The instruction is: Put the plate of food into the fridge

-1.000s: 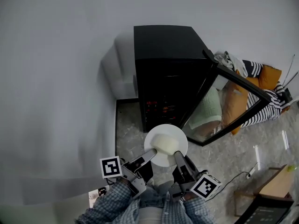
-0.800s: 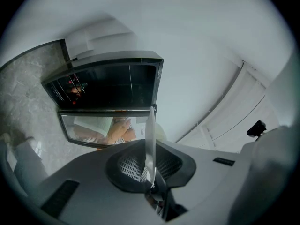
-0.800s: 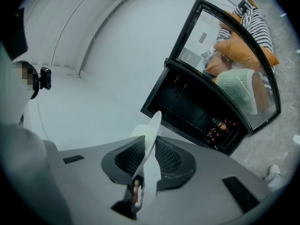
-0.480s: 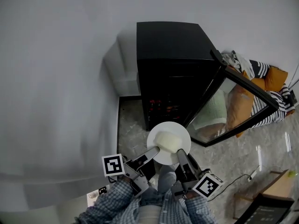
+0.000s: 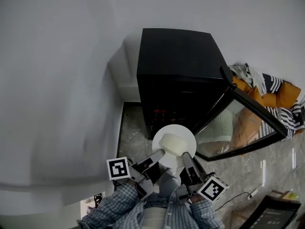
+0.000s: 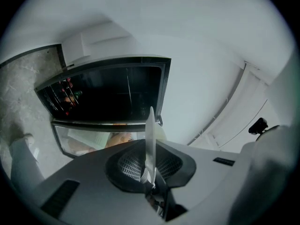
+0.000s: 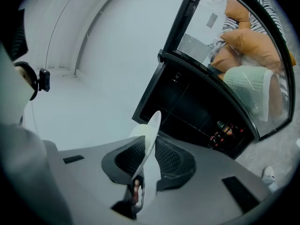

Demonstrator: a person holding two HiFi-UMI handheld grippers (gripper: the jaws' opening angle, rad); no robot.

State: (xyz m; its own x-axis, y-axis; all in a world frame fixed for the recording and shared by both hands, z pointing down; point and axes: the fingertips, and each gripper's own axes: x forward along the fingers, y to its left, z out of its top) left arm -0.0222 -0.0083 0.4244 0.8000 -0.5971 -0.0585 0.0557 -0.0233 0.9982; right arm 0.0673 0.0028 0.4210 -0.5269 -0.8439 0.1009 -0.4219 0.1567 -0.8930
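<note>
A white plate (image 5: 187, 136) carrying a pale block of food (image 5: 172, 143) hangs level just in front of the open black fridge (image 5: 177, 75). My left gripper (image 5: 159, 153) is shut on the plate's near-left rim and my right gripper (image 5: 185, 157) on its near-right rim. In the left gripper view the plate's thin edge (image 6: 150, 135) stands between the pads, with the dark fridge interior (image 6: 108, 95) beyond. The right gripper view shows the rim (image 7: 151, 132) pinched the same way, facing the fridge cavity (image 7: 197, 111).
The fridge's glass door (image 5: 248, 116) stands swung open to the right. Red items (image 5: 159, 112) sit low inside the fridge. Orange and striped cushions (image 5: 281, 97) lie behind the door. A white wall (image 5: 62, 104) runs on the left. The person's checked sleeves (image 5: 119, 209) are below.
The plate, held by both grippers, has come closer to the fridge opening, and the fridge now looms larger and nearer. Both grips are unchanged.
</note>
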